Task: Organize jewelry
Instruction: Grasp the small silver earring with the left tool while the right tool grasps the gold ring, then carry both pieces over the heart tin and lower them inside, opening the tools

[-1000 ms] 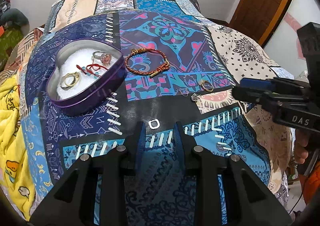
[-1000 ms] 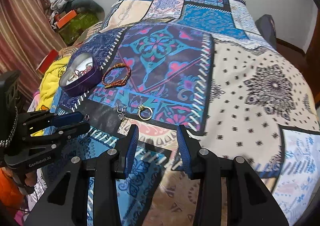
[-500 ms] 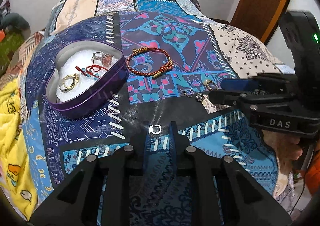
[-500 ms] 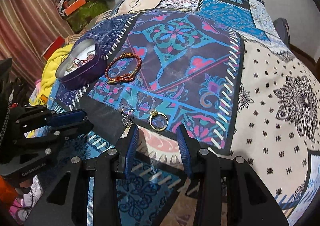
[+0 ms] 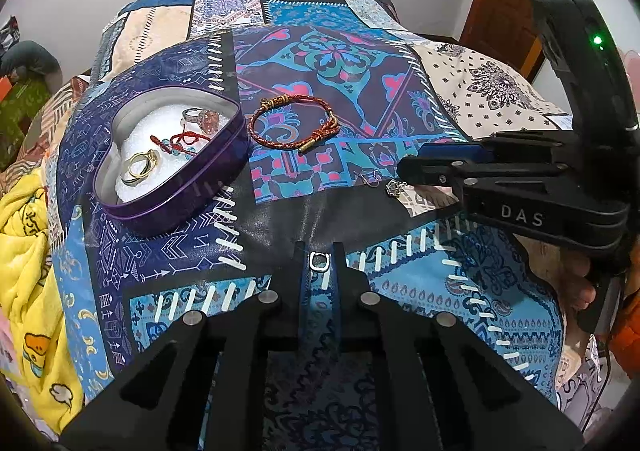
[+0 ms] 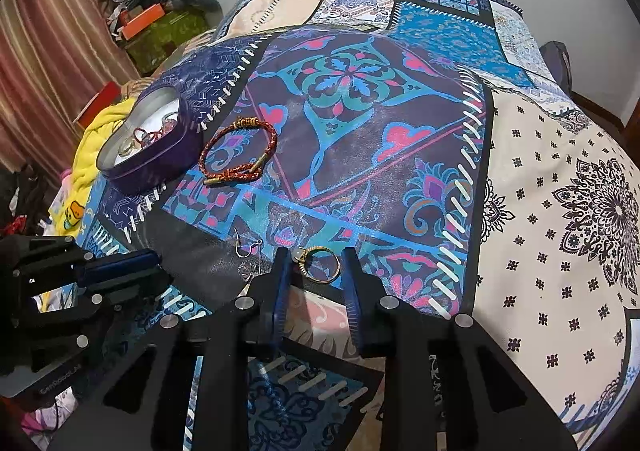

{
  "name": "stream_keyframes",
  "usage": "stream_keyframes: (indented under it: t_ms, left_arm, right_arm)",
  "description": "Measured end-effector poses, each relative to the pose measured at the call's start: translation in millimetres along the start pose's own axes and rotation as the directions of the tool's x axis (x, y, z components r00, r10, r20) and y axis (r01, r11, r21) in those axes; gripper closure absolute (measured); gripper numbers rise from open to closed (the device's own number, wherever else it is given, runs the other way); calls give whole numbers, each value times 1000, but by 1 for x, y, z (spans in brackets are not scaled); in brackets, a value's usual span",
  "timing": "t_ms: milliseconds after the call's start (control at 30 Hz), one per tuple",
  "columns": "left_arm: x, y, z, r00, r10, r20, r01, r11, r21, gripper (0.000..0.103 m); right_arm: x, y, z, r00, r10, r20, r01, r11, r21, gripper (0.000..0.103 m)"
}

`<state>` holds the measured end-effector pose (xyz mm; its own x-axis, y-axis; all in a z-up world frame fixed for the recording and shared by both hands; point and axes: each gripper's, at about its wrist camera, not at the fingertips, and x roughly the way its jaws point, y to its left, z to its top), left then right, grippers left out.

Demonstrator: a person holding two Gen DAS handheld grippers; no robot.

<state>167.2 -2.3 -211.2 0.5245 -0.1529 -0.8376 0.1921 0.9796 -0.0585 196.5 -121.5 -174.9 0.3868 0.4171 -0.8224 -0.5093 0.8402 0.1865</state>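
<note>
Listing the loose pieces on the patchwork bedspread [image 5: 320, 63] and how each should handle.

Small silver ring [image 5: 319, 261]: lower centre of the left wrist view, pinched between the fingers of the left gripper [image 5: 319, 263], whose jaws are pressed together on it. Light, rigid, smooth metal; likely to twist or pop out under a pinch, so grip across the band.

Gold ring [image 6: 319, 264]: lower centre of the right wrist view, lying flat between the fingers of the right gripper [image 6: 316, 267]. The jaws are closing around it; whether the pads already touch it is hard to tell. Light, stiff, slippery; the set top at its left is the awkward part, the plain band the better hold.

Braided red bracelet [image 5: 294, 128]: centre of the left view, just right of the tin. Soft, limp cord with a metal clasp; take it at the clasp.

Earrings [image 6: 248, 251]: left of the gold ring. Thin wire hooks, easily bent.

Heart-shaped purple tin [image 5: 208, 187]: left of centre, open, holding rings and a red cord on white padding. Presumably the destination.
</note>
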Motion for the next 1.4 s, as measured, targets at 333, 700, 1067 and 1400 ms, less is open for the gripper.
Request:
stream_keyframes:
  t_ms: [333, 700, 1067, 1400]
  left_arm:
    - [-18, -2, -3, 1000, -2, 28, 2, 1000, -13, 95]
    - [-55, 6, 6, 992, 23, 123, -19, 999, -34, 95]
    - [-92, 27, 22, 969, 69, 235, -55, 996, -66, 95]
    - [-108, 63, 32, 949, 120, 293, -83, 987, -135, 95]
  right_arm:
    - [-24, 2, 0, 999, -13, 35, 12, 1000, 9, 81]
    - [-64, 18, 14, 989, -15, 146, 18, 1000, -19, 81]
    - [-89, 49, 39, 969, 34, 246, -15, 997, -78, 81]
    - [-85, 76, 61, 955, 93, 283, -60, 991, -124, 81]
